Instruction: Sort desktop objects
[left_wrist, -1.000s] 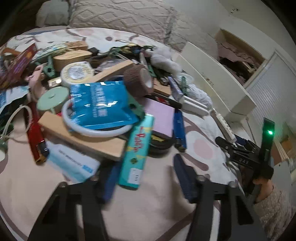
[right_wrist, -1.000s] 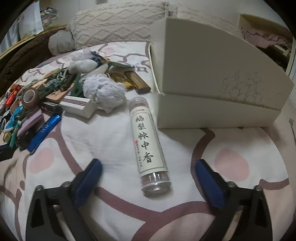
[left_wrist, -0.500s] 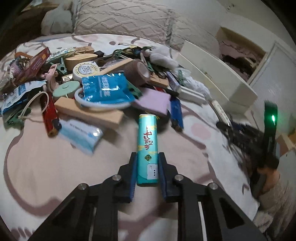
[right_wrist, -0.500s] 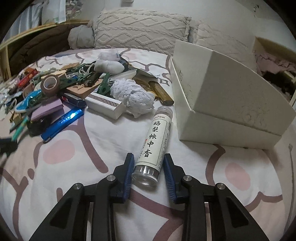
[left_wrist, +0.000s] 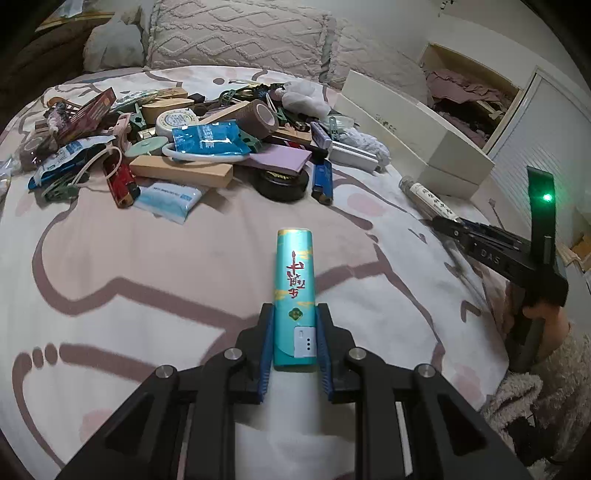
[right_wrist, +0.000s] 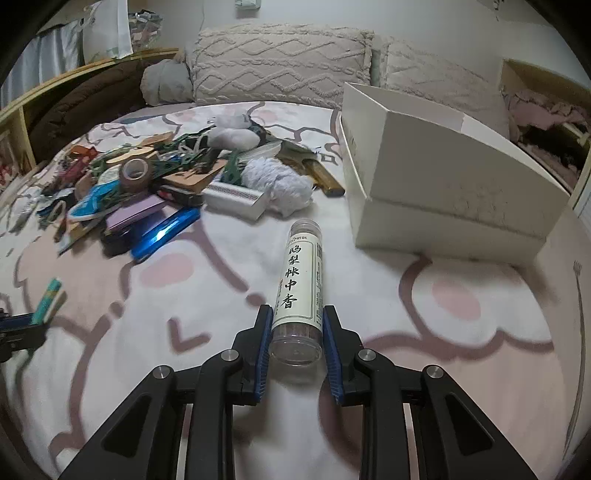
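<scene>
Left gripper (left_wrist: 293, 338) fingers clamp a teal tube (left_wrist: 294, 291) with red characters; right gripper (right_wrist: 297, 338) fingers are closing on a clear tube (right_wrist: 301, 284) labelled 鹅梨帐中香, over open bedspread (right_wrist: 461, 369) beside the box (right_wrist: 443, 192).

Your left gripper (left_wrist: 294, 341) is a black frame of angled, cut-out arms with round silver screw heads at the joints, and its fingers (left_wrist: 265, 354) carry ribbed blue pads. Your right gripper (right_wrist: 298, 338) is built alike: black struts, silver screws, blue pad strips. From the left wrist view its side shows pale lettering and an upright black tab with a green light. Your sleeve (left_wrist: 532, 398) is fuzzy, pale knit.
</scene>
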